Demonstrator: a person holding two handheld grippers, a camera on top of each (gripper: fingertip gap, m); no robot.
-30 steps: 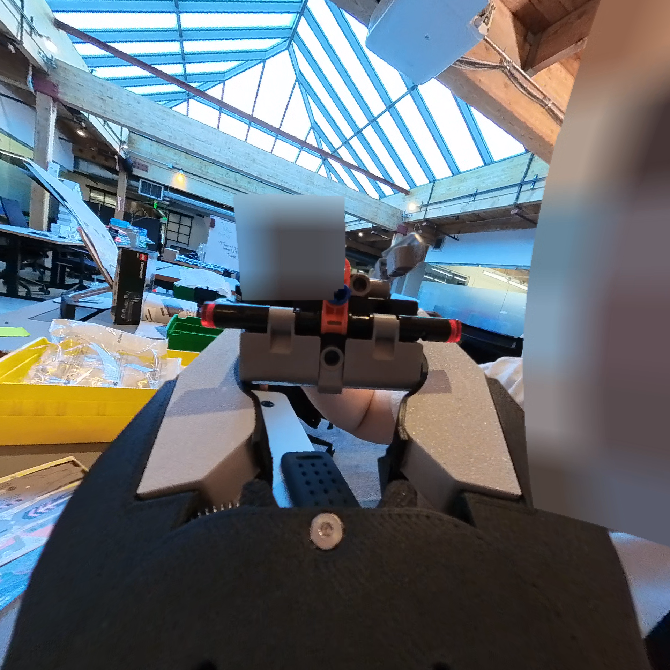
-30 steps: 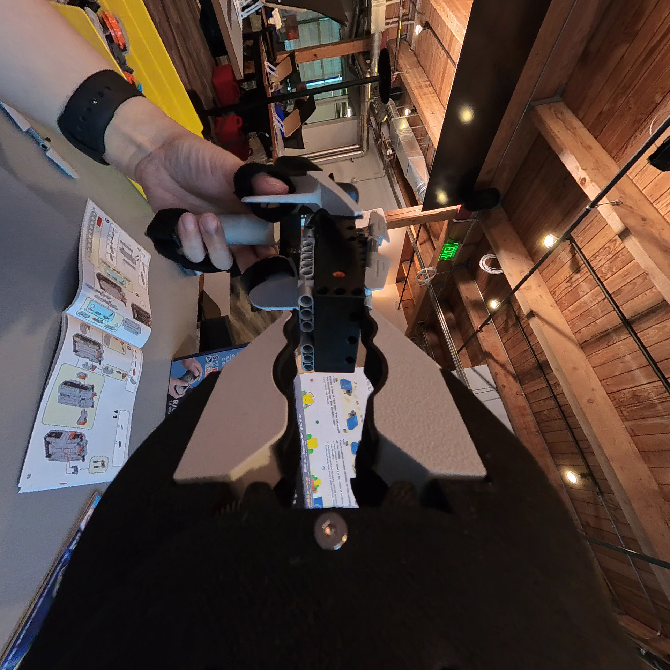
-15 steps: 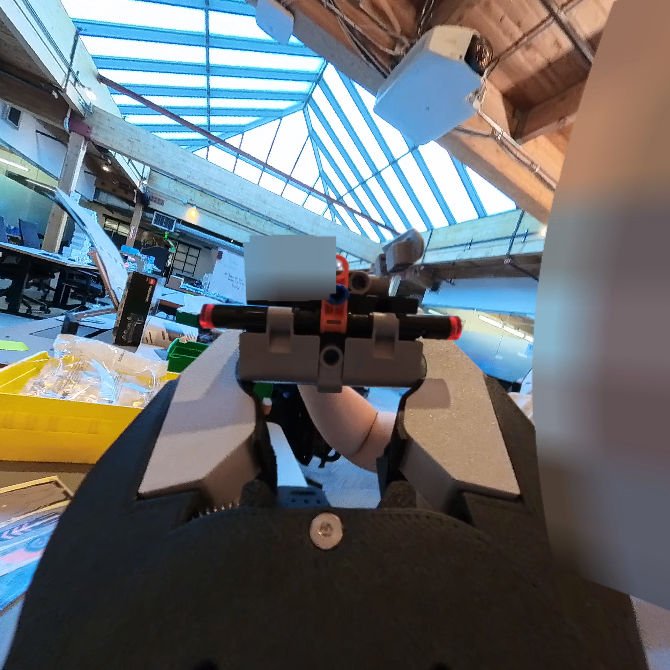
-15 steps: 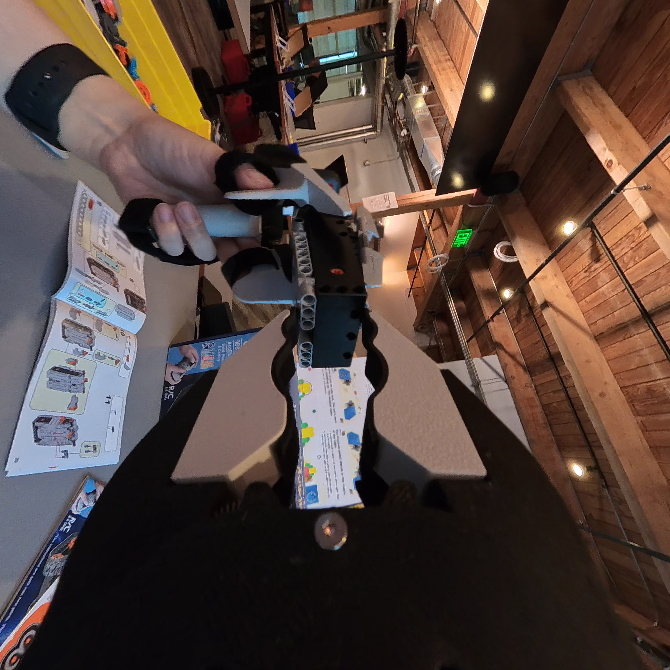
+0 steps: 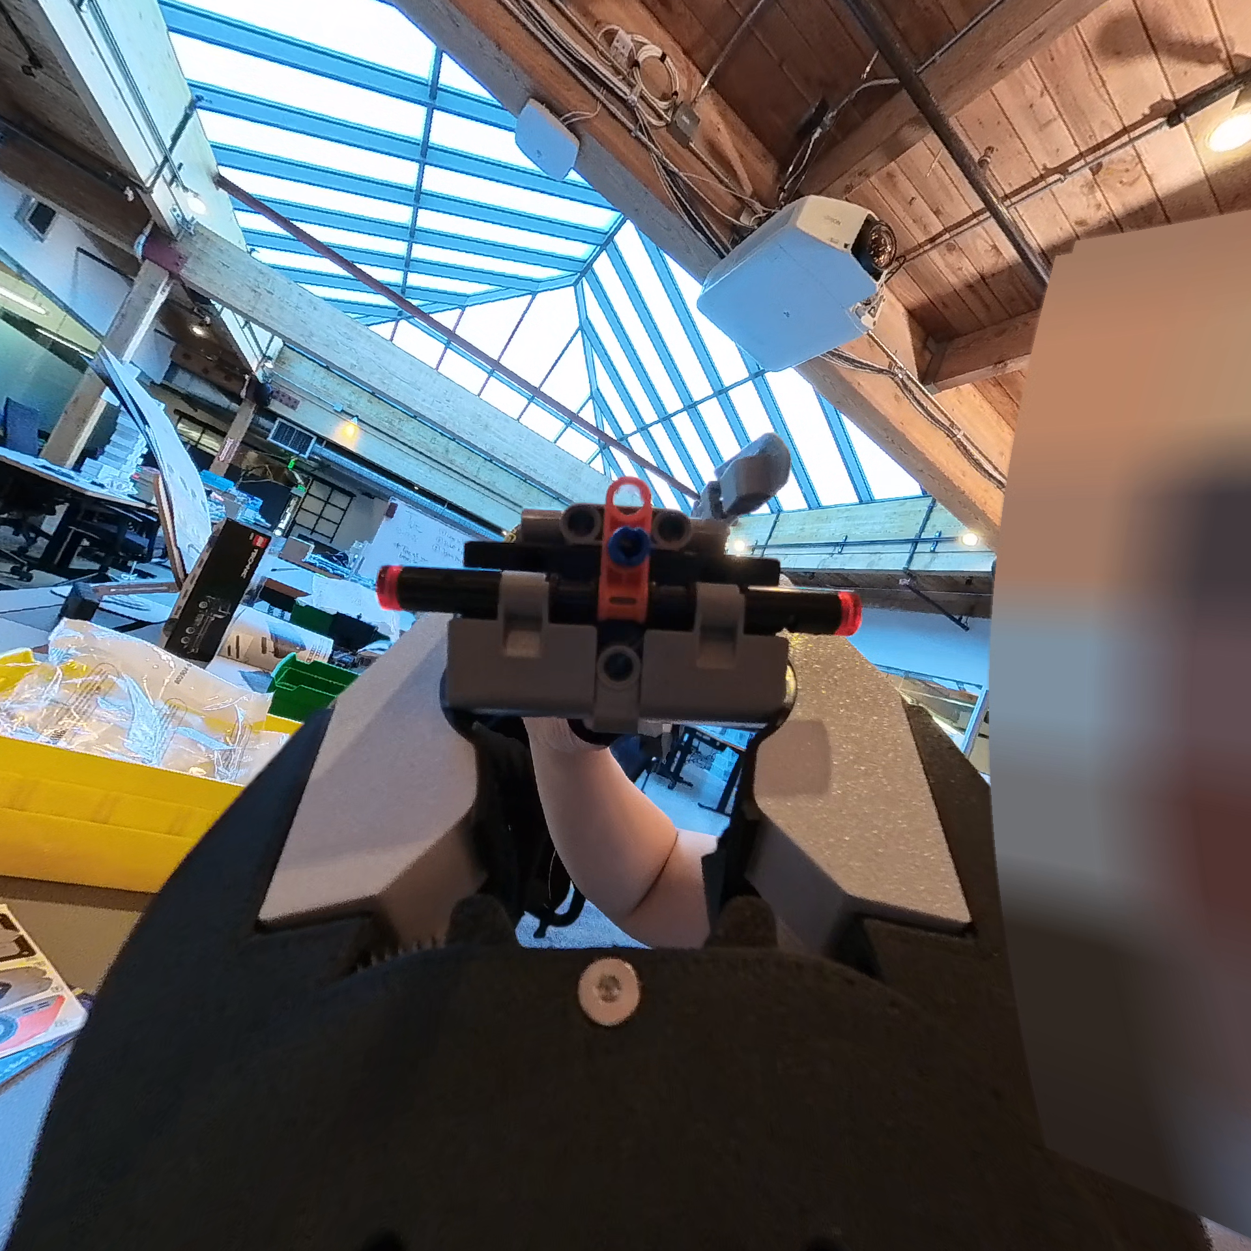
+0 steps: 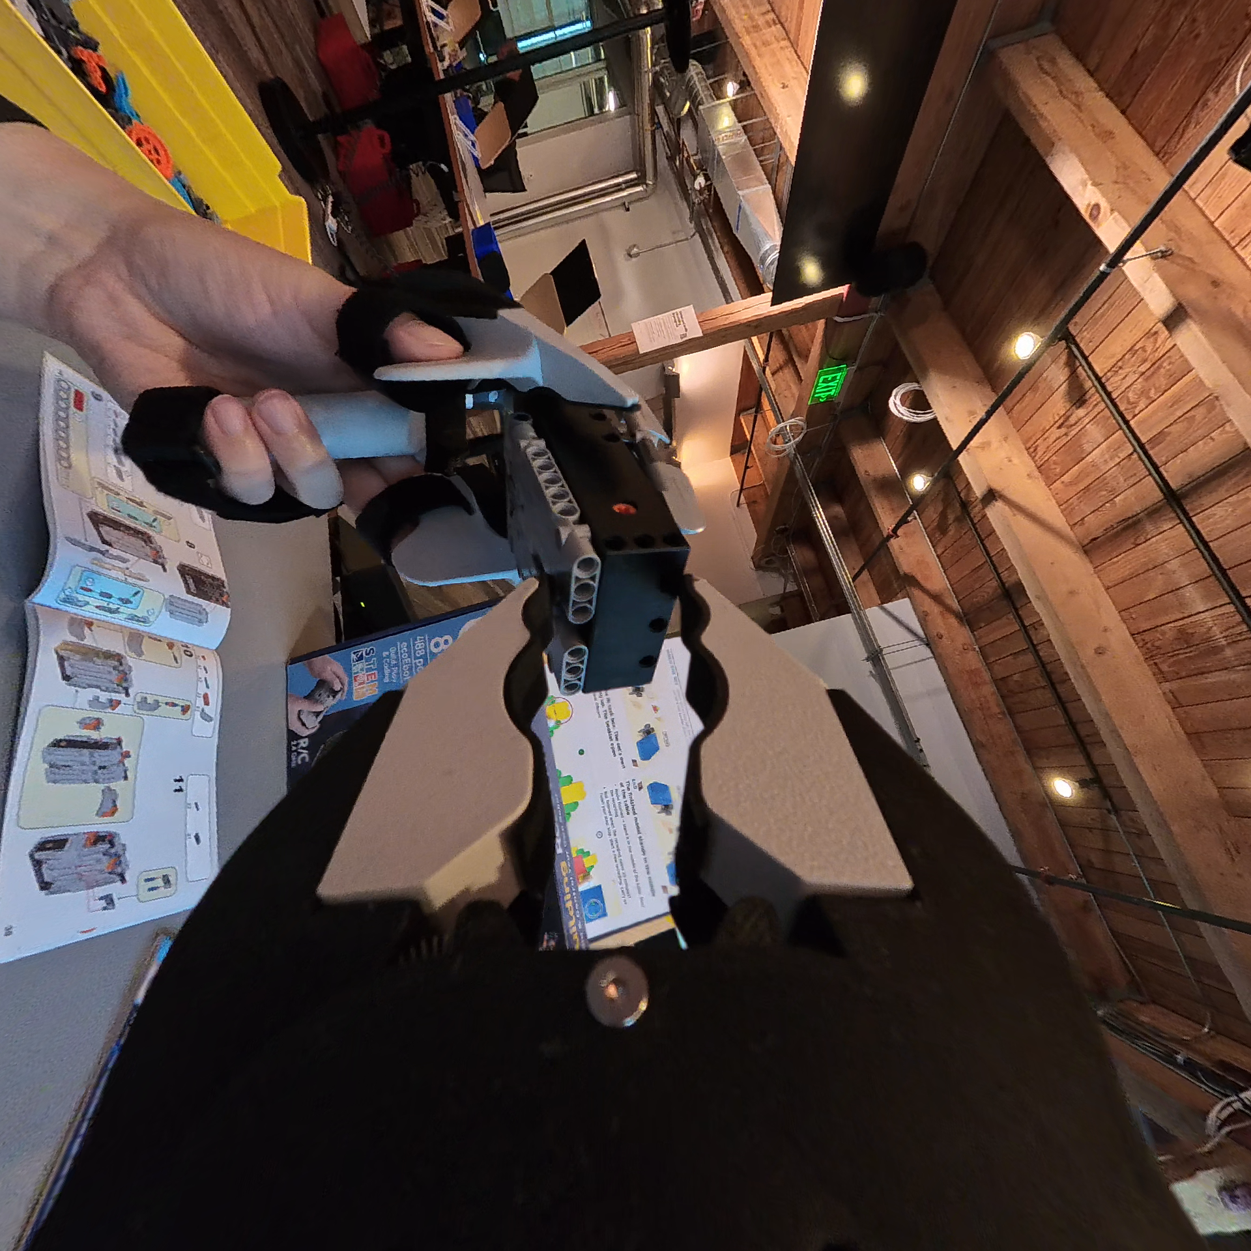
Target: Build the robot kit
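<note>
Both grippers hold one toy-brick assembly in the air. My left gripper (image 5: pixel 616 684) is shut on the assembly's grey block end (image 5: pixel 612 667), which carries a black axle with red tips, an orange connector and a blue pin. My right gripper (image 6: pixel 612 623) is shut on the assembly's black block end (image 6: pixel 623 582), with a grey holed beam along its left side. The left gripper (image 6: pixel 501 467) shows beyond it in the right wrist view, held by a hand (image 6: pixel 203 352) in black finger straps. The right gripper's grey finger (image 5: pixel 748 470) pokes up behind the assembly in the left wrist view.
An open instruction booklet (image 6: pixel 101 711) and a blue box (image 6: pixel 359 677) lie on the grey table below. A yellow tray with clear plastic bags (image 5: pixel 101 792) stands at left. A green bin (image 5: pixel 308 684) and a black box (image 5: pixel 216 596) sit behind it. Another yellow bin holds loose parts (image 6: pixel 169 115). The grippers are tip to tip, or close to it.
Both grippers have tilted upward with the assembly, so more ceiling shows. The assembly has turned slightly in the right wrist view. Both grips are unchanged.
</note>
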